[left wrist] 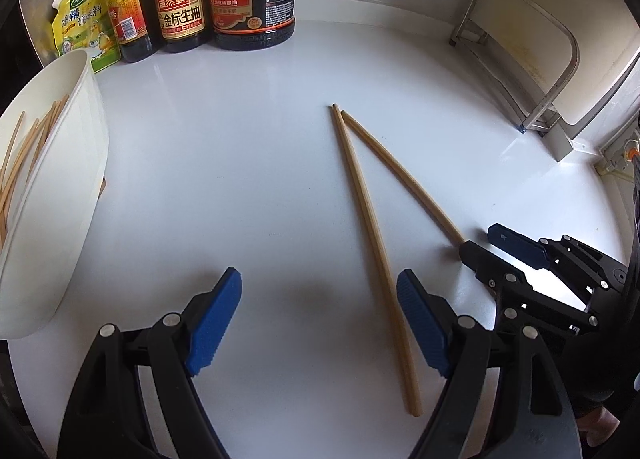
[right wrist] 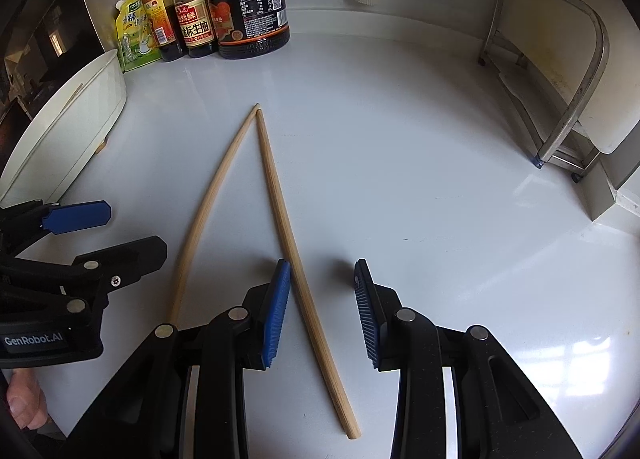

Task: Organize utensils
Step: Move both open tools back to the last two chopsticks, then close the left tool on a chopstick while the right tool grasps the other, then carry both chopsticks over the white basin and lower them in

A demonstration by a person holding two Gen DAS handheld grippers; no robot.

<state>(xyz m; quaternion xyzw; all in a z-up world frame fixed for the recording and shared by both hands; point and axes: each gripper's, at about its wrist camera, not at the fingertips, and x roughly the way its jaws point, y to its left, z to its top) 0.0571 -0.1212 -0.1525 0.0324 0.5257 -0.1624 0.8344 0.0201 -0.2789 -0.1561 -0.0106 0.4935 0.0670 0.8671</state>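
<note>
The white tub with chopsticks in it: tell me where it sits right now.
The white tub sits at the counter's left edge in both views, just in front of the yellow seasoning pouch and left of the two loose chopsticks.

Both views are bright and evenly lit by daylight. In the right wrist view, window glare falls on the glossy white table [right wrist: 400, 179] at lower right, with a smaller sheen near the rack [right wrist: 560, 71]. Shadows are soft: a faint dark smudge lies between the fingers of the left claw [left wrist: 319, 323], another just ahead of the right claw [right wrist: 322, 307]. Fisheye bending curves the 2 chopsticks [right wrist: 280, 219] and rounds the table edge; black vignette fills the corners. The middle is sharp, bottle labels [left wrist: 180, 7] readable; the far left edge goes dim and smeared.
</note>
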